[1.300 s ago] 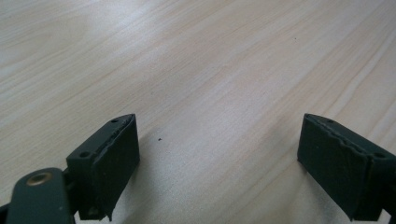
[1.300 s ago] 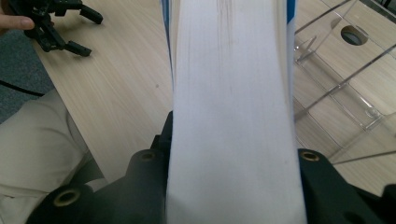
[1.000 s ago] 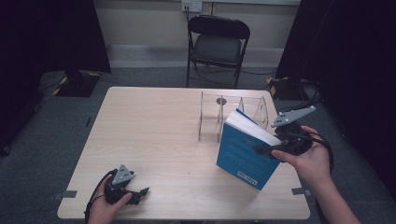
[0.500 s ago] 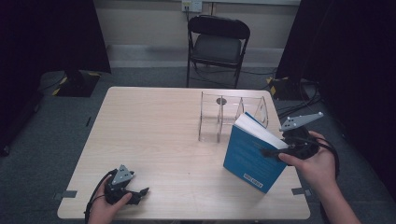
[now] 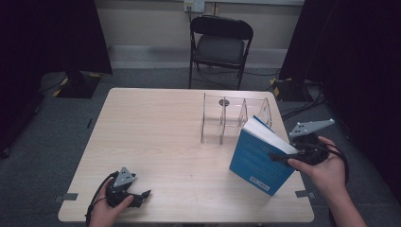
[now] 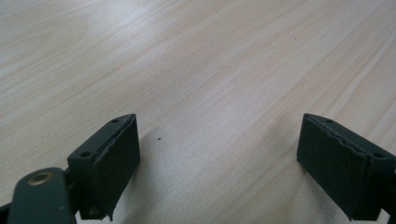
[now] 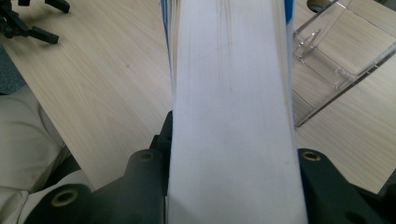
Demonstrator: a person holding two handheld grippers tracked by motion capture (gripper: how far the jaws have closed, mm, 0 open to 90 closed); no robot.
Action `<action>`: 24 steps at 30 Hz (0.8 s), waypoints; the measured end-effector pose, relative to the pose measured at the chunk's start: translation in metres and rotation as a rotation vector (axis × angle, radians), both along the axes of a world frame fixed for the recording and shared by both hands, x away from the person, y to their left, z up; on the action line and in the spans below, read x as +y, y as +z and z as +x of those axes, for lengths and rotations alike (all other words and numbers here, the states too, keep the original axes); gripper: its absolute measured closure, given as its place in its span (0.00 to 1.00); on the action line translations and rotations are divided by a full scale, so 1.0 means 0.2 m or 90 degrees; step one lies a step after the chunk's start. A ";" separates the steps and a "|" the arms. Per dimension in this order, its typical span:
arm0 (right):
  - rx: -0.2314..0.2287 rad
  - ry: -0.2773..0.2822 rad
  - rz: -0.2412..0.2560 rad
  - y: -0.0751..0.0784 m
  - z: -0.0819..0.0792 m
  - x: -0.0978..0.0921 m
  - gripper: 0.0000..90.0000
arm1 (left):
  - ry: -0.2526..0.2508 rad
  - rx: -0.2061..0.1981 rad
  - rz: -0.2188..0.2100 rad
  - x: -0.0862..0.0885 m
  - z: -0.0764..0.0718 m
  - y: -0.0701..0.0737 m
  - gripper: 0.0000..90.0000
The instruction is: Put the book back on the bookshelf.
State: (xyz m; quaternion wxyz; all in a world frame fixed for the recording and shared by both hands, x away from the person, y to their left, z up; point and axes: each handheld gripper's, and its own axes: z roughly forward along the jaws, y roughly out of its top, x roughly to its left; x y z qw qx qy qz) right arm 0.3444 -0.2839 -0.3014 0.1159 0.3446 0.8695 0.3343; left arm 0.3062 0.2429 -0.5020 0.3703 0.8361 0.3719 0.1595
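A blue-covered book (image 5: 258,157) with white page edges is held off the table near the right edge, tilted. My right gripper (image 5: 283,157) is shut on it; in the right gripper view the white page block (image 7: 233,107) fills the gap between both jaws. A clear acrylic divider rack (image 5: 234,118) stands just behind the book, apart from it. My left gripper (image 5: 142,195) rests at the table's front left corner, open with nothing between its fingers (image 6: 112,163), bare wood under them.
The light wooden table (image 5: 156,132) has much bare surface in its middle and left. A black folding chair (image 5: 218,45) stands beyond the far edge. Cables lie on the floor at the right. Dark curtains flank the scene.
The right gripper has carried the book toward the right and a little lower, away from the rack. The left gripper has stayed put.
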 end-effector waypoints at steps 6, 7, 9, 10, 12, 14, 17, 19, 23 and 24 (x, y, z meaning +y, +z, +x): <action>-0.018 0.002 0.006 -0.02 -0.01 -0.02 0.68 | 0.000 -0.001 0.000 0.00 0.00 0.00 0.14; -0.019 0.007 0.009 -0.02 -0.01 -0.02 0.67 | 0.000 -0.001 0.000 0.00 0.00 0.00 0.14; -0.026 0.010 0.022 -0.02 0.00 -0.02 0.66 | -0.001 0.000 0.001 0.00 0.00 0.00 0.14; -0.025 0.005 0.026 -0.03 0.00 -0.02 0.66 | 0.000 -0.001 0.000 0.00 0.00 0.00 0.14; -0.038 0.015 0.033 -0.04 0.00 -0.03 0.64 | 0.000 -0.001 0.000 0.00 0.00 0.00 0.14; -0.039 0.008 0.038 -0.04 0.00 -0.03 0.61 | 0.000 -0.001 0.000 0.00 0.00 0.00 0.14; -0.047 0.011 0.044 -0.06 0.01 -0.02 0.56 | 0.000 -0.001 0.000 0.00 0.00 0.00 0.14; -0.049 0.015 0.041 -0.06 0.02 -0.01 0.56 | 0.000 0.000 0.000 0.00 0.00 0.00 0.14; -0.040 0.022 0.043 -0.06 0.04 0.01 0.53 | -0.002 -0.001 0.002 0.00 0.00 0.00 0.14; -0.040 0.024 0.033 -0.06 0.05 0.02 0.53 | -0.002 0.000 0.003 0.00 0.00 0.00 0.14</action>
